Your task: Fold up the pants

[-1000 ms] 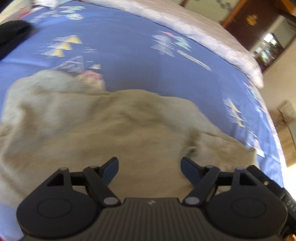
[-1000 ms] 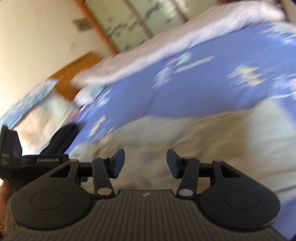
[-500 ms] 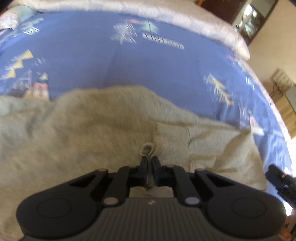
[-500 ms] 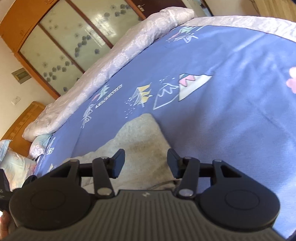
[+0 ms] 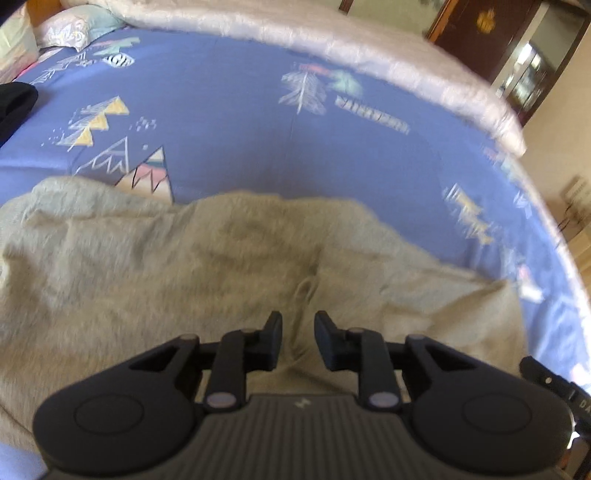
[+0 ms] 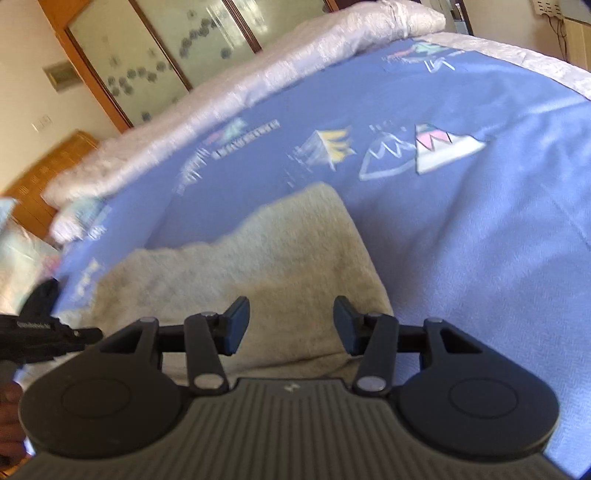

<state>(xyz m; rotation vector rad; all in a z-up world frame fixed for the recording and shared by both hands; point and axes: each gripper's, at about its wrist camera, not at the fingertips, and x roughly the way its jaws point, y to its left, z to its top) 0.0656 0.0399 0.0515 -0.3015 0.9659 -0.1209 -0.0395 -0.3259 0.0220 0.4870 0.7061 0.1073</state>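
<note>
Beige fleece pants (image 5: pixel 184 266) lie rumpled on a blue patterned bed sheet (image 5: pixel 240 122). A drawstring loop (image 5: pixel 304 290) lies on the cloth just ahead of my left gripper (image 5: pixel 298 334), whose jaws stand a little apart with nothing between them. In the right wrist view one end of the pants (image 6: pixel 280 266) lies on the sheet (image 6: pixel 480 229). My right gripper (image 6: pixel 291 326) is open and empty just above that end. The left gripper's body shows at the left edge (image 6: pixel 40 334).
A white quilt (image 5: pixel 332 40) runs along the far side of the bed. A black garment (image 5: pixel 13 103) lies at the left edge, near pillows (image 5: pixel 74 26). Wooden cabinets with glass doors (image 6: pixel 155 55) stand beyond the bed. The bed's edge (image 5: pixel 569 258) drops off at the right.
My left gripper shut near the drawstring half a second ago, and its jaws now stand apart with the loop lying free. My right gripper stayed open and shifted slightly over the pants' end.
</note>
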